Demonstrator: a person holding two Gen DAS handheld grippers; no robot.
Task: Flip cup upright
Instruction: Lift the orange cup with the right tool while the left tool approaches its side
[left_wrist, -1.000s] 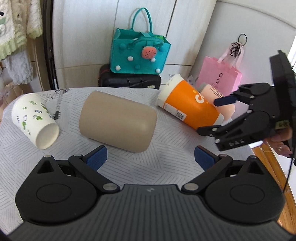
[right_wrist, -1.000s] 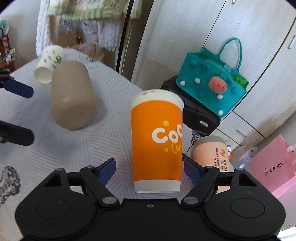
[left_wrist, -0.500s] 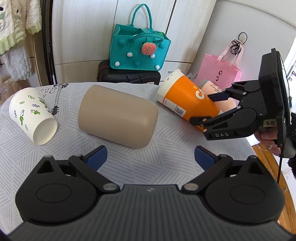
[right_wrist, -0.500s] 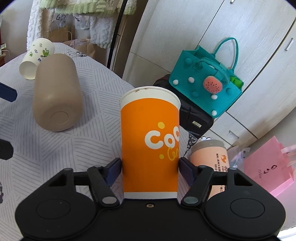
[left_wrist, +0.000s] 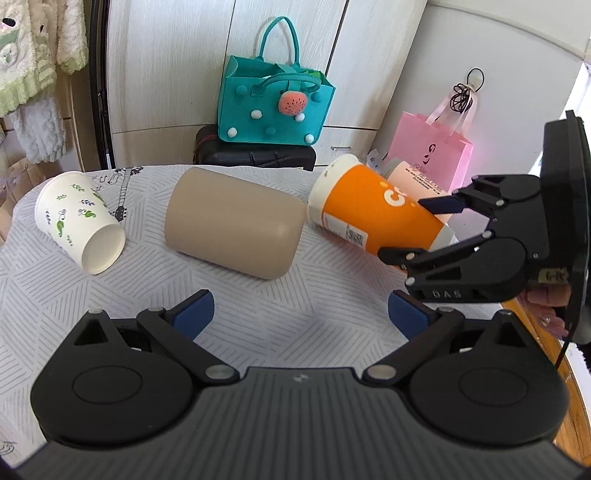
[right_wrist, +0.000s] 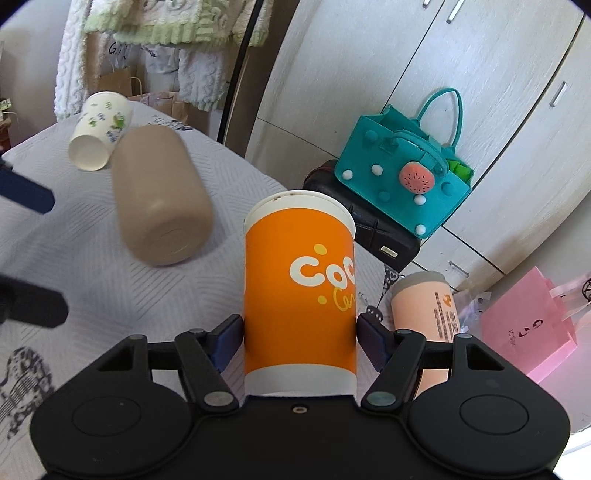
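Observation:
An orange paper cup with white lettering lies tilted on the table; it also shows in the left wrist view. My right gripper is shut on its lower body, one blue pad on each side; the left wrist view shows that gripper on the cup's base end, with the rim pointing left. My left gripper is open and empty above the tablecloth, in front of a tan cup lying on its side. A white leaf-print cup lies at the left.
A peach cup lies behind the orange one near the table's right edge. The table has a grey patterned cloth. Beyond it stand a teal felt bag on a black case and a pink bag.
My right gripper has closed from open onto the orange cup and moved forward around it. The cup's rim end has lifted slightly. My left gripper stays open.

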